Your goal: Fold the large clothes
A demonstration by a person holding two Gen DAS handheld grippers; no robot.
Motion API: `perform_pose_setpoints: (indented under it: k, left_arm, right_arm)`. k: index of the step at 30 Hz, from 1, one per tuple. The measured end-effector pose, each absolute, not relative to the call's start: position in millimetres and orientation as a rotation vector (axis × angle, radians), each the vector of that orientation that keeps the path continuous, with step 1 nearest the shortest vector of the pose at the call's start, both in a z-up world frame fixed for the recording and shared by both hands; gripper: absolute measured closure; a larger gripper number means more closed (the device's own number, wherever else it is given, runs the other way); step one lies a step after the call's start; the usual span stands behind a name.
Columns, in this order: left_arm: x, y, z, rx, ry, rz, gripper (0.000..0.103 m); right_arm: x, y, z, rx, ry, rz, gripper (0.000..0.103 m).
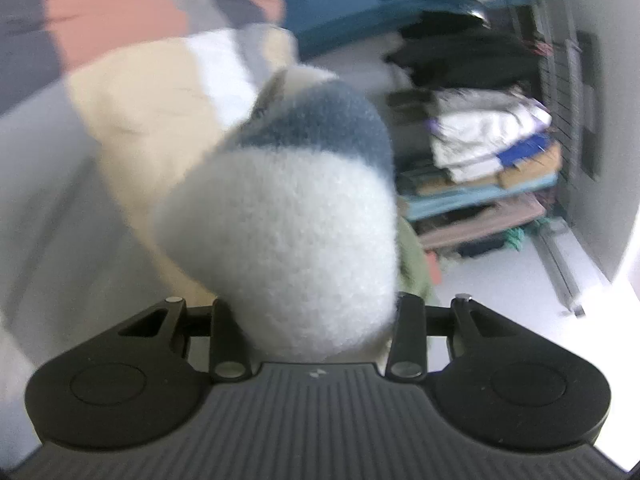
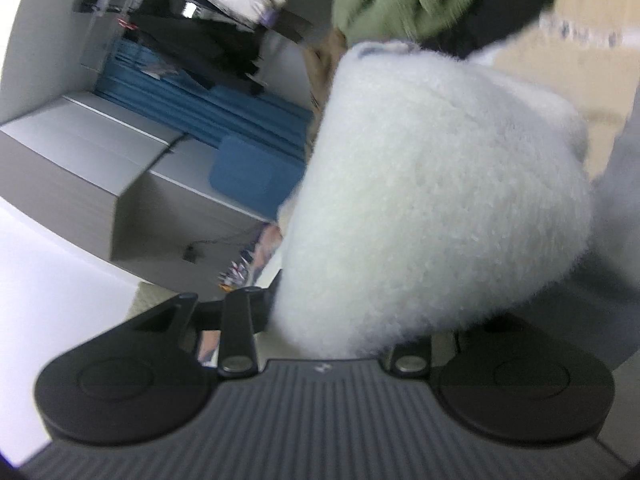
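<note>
Now each claw grips a thick bunch of the fluffy white garment (image 1: pixel 280 232): left claw (image 1: pixel 316 320) and right claw (image 2: pixel 352 320) both clamped on fleece, held up before me. I should lift evenly, keeping the edge taut and level.
</note>
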State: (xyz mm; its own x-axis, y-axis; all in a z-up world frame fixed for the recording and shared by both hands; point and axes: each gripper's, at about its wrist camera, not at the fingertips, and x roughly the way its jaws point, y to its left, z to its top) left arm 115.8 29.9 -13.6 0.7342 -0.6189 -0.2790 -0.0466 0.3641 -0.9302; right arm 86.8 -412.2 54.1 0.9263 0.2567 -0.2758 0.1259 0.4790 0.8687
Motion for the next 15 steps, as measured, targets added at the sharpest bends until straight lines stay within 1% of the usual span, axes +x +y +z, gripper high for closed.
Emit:
perform_pose_setpoints:
  k: [5, 9, 12, 15]
  left_arm:
    - [117.9, -38.3, 37.7, -1.110, 0.660, -0.512, 0.058]
    - [127.8, -101.9, 63.2, -1.090, 0.668, -0.587, 0.058]
    - [144.7, -151.0, 67.0, -1.071, 0.690, -0.625, 0.058]
    - [166.9, -197.7, 60.9, -1.026, 0.713, -0.650, 0.058]
  right_arm:
    - [71.7, -473.6, 94.9, 1.090, 0.304, 0.065, 0.061]
    - [66.8, -523.7, 118.2, 1.082, 0.241, 0.028, 0.061]
    - [72.0, -559.4, 124.6, 1.086, 0.212, -0.013, 0.060]
    - [77.9, -590.3, 116.5, 1.098, 0.197, -0.055, 0.060]
